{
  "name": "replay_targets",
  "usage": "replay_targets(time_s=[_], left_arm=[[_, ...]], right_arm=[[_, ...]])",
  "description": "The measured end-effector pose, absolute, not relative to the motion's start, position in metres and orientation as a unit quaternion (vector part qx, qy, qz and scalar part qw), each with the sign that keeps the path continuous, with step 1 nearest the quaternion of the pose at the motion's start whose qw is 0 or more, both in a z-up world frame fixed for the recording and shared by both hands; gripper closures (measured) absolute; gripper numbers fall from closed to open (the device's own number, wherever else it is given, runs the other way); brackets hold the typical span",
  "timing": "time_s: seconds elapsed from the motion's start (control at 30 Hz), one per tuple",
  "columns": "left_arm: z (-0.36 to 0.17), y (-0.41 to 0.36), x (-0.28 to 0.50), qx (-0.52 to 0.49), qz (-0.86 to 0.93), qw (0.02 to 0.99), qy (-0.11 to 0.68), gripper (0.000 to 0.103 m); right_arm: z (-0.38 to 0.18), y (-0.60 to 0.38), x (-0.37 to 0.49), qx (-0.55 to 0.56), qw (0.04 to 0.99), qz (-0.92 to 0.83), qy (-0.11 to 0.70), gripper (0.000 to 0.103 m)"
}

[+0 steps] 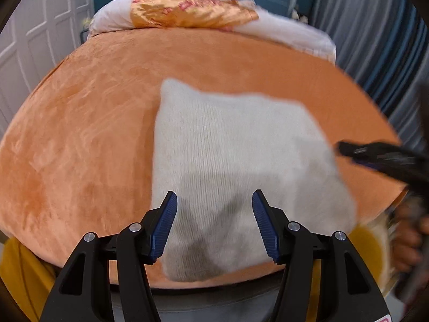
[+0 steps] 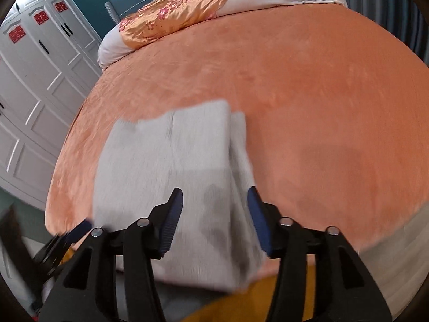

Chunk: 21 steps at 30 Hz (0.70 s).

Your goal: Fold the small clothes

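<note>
A small pale grey knit garment (image 1: 236, 155) lies folded on the orange bed cover (image 1: 80, 134), near the bed's front edge. My left gripper (image 1: 214, 201) is open and empty, hovering over the garment's near edge. My right gripper (image 2: 215, 198) is open and empty too, above the garment (image 2: 171, 161) near its right fold. In the left wrist view the right gripper (image 1: 380, 158) shows at the garment's right side. In the right wrist view the left gripper (image 2: 67, 238) shows blurred at the lower left.
A white duvet with a gold satin pillow (image 1: 187, 10) lies at the head of the bed (image 2: 321, 94). White wardrobe doors (image 2: 40, 67) stand to the left. Grey-blue curtains (image 1: 375, 40) hang to the right. A person in yellow (image 2: 241, 303) stands at the bed's front edge.
</note>
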<state>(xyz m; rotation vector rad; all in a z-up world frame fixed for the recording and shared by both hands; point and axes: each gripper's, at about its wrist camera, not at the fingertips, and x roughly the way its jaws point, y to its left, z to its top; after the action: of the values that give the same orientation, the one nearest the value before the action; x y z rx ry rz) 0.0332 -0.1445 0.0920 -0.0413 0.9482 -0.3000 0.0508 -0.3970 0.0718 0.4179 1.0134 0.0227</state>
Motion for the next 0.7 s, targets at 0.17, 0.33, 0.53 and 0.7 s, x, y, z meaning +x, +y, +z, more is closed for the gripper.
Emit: replay_targets(time_s=[0.17, 0.33, 0.53, 0.7], left_arm=[[0.105, -0.137, 0.059, -0.039, -0.128, 0.884, 0.449, 0.047], [0.098, -0.139, 0.069, -0.051, -0.124, 0.874, 0.468, 0.047], [0.069, -0.154, 0.066, -0.017, -0.115, 0.861, 0.494, 0.045], [0.059, -0.158, 0.065, 0.009, -0.105, 0.867, 0.487, 0.041]], right_arm=[[0.032, -0.385, 0.108, 0.191, 0.828, 0.013, 0.527, 0.053], [0.080, -0.388, 0.096, 0.185, 0.866, 0.032, 0.463, 0.095], [0.018, -0.398, 0.102, 0.159, 0.822, 0.004, 0.546, 0.093], [0.039, -0.393, 0.092, 0.148, 0.838, -0.006, 0.524, 0.088]])
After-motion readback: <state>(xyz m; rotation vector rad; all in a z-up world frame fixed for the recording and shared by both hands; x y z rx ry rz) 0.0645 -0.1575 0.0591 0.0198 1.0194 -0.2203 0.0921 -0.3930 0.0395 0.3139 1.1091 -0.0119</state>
